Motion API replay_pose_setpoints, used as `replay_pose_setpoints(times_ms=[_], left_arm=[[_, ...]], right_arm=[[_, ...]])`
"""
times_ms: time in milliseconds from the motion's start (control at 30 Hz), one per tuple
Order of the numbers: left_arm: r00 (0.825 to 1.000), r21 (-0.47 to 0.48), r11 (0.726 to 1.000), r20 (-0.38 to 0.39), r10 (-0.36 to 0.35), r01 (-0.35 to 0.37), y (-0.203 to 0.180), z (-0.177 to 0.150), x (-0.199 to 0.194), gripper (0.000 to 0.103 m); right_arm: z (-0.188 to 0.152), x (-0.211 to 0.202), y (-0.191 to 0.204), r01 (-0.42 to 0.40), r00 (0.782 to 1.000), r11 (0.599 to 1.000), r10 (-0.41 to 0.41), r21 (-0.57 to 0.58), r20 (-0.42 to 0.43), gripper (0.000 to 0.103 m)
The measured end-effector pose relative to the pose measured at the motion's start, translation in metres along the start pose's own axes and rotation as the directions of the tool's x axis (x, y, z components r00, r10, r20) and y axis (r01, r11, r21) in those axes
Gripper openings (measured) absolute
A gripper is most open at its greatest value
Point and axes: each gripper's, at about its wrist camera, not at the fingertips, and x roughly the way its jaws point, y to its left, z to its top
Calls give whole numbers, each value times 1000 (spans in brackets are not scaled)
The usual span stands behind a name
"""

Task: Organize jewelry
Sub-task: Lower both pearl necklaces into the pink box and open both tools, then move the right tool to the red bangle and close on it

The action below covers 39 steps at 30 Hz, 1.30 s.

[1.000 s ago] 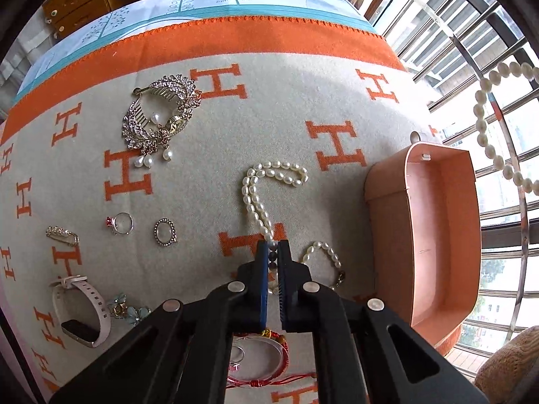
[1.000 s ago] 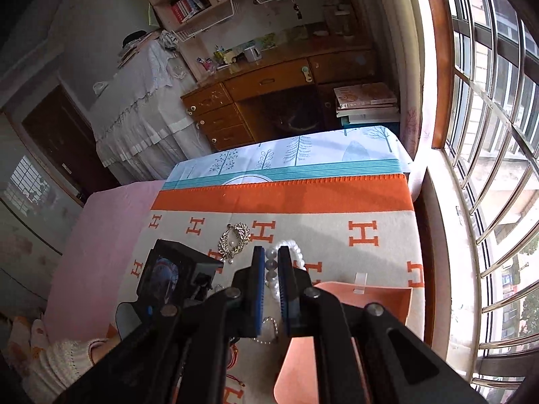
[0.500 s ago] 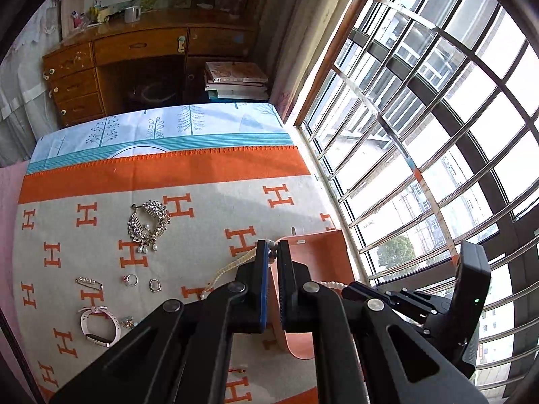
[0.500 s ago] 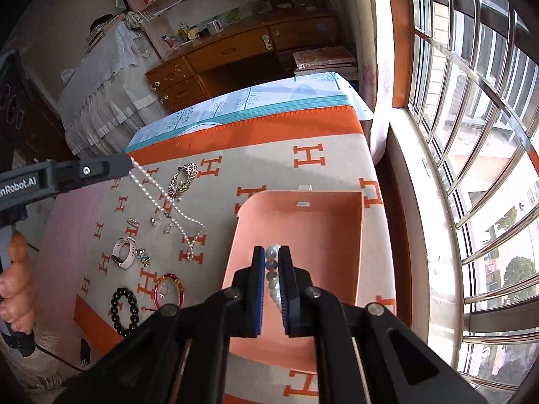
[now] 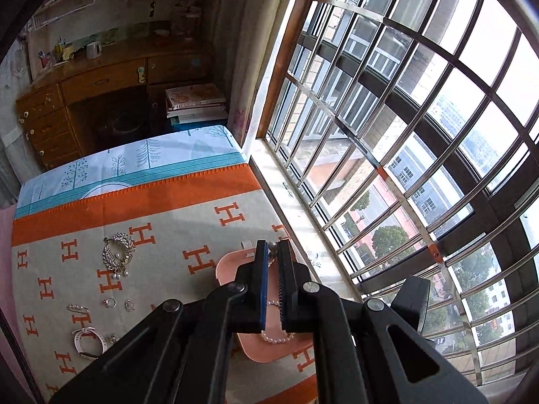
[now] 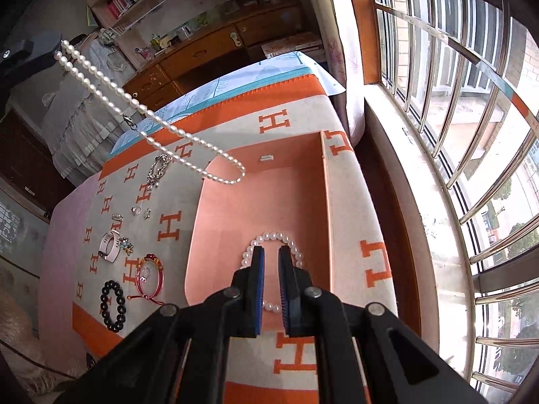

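Note:
In the right wrist view my left gripper (image 6: 59, 48) is high at the upper left, shut on a long pearl necklace (image 6: 151, 118). The strand hangs slanting down, its lowest loop over the far left corner of the orange tray (image 6: 262, 195). In the left wrist view a bead sits between the left gripper's (image 5: 273, 249) tips, above the tray (image 5: 232, 264). My right gripper (image 6: 271, 252) is low over the tray's near half, shut on a pearl bracelet (image 6: 273, 235). The bracelet's loop lies spread on the tray floor beyond the tips, and beads show in the gap between the jaws.
Left of the tray, the H-patterned blanket (image 6: 367, 208) carries a silver brooch (image 6: 158, 168), small rings (image 6: 136, 210), a white watch (image 6: 109, 245), a red cord bracelet (image 6: 150, 276) and a black bead bracelet (image 6: 113, 301). Window sill and bars (image 6: 438, 155) run close along the right.
My left gripper rose high, lifting the necklace off the blanket and swinging it toward the tray. My right gripper came over the tray and sank, and the bracelet's loop now lies on the tray floor.

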Motion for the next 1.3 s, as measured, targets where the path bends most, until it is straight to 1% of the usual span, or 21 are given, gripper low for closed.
replay_pose_setpoints(times_ms=[67, 133, 200, 233, 267, 300, 333, 400, 467, 500, 533, 567, 600, 633, 733, 833, 967, 1000, 1133, 1200, 1300], left_arm=[[999, 27, 999, -38, 32, -31, -1, -12, 27, 5], [994, 66, 995, -81, 78, -73, -1, -24, 54, 16], [985, 85, 989, -107, 132, -124, 3, -36, 74, 42], [983, 85, 987, -111, 145, -136, 6, -41, 80, 49], [982, 81, 986, -111, 153, -144, 9, -46, 84, 59], [981, 78, 985, -108, 161, -153, 11, -50, 86, 64], [980, 78, 984, -104, 168, -161, 13, -55, 86, 66], [980, 78, 983, -96, 176, -169, 16, -63, 85, 79], [979, 78, 980, -72, 188, -183, 19, -71, 79, 85], [977, 78, 977, -65, 201, -196, 19, -75, 75, 85], [976, 80, 976, -55, 209, -205, 20, -79, 73, 85], [975, 79, 974, -51, 214, -210, 20, -83, 70, 86], [975, 76, 975, -51, 215, -211, 22, -87, 68, 86], [975, 69, 975, -53, 214, -210, 25, -91, 66, 86], [974, 36, 976, -57, 218, -216, 35, -104, 61, 86], [970, 14, 972, -56, 236, -236, 45, -117, 54, 86], [954, 16, 956, -70, 292, -292, 58, -128, 44, 86], [950, 6, 952, -70, 306, -306, 64, -130, 39, 86], [943, -67, 941, -52, 329, -332, 92, -136, 16, 86], [934, -101, 929, -38, 355, -357, 108, -140, 1, 86], [911, -151, 901, -6, 411, -408, 132, -146, -24, 86]], right_arm=[[-2, -5, 1, 9, 1000, 1000, -9, -2, 19, 9], [-4, -7, 2, 18, 999, 1000, -18, -4, 31, 9], [-6, -8, 2, 18, 999, 1000, -18, -3, 32, 9], [-6, -8, 2, 17, 999, 1000, -17, -1, 32, 9], [-7, -8, 2, 18, 999, 1000, -18, -1, 32, 9], [-8, -9, 3, 20, 999, 1000, -20, -1, 35, 9], [-9, -10, 4, 21, 999, 1000, -21, -2, 41, 9], [-10, -13, 6, 21, 998, 1000, -21, -5, 54, 9], [-11, -16, 9, 22, 997, 1000, -22, -8, 68, 10], [-12, -18, 10, 21, 997, 1000, -20, -9, 75, 13], [-12, -19, 11, 21, 996, 1000, -20, -11, 83, 20], [-12, -21, 12, 21, 996, 1000, -19, -12, 92, 25], [-13, -22, 13, 20, 995, 1000, -19, -12, 101, 33], [-14, -24, 14, 20, 994, 1000, -18, -12, 109, 38], [-15, -24, 16, 21, 993, 1000, -20, -9, 114, 38], [-17, -23, 18, 21, 993, 1000, -21, -4, 112, 38], [-21, -20, 24, 33, 994, 999, -32, -10, 105, 38], [-21, -19, 25, 30, 994, 999, -29, -13, 101, 38], [-24, -17, 36, 29, 995, 999, -25, -34, 98, 38], [-25, -15, 42, 26, 995, 998, -21, -49, 94, 38], [-25, -13, 55, 21, 996, 997, -14, -76, 88, 38]])
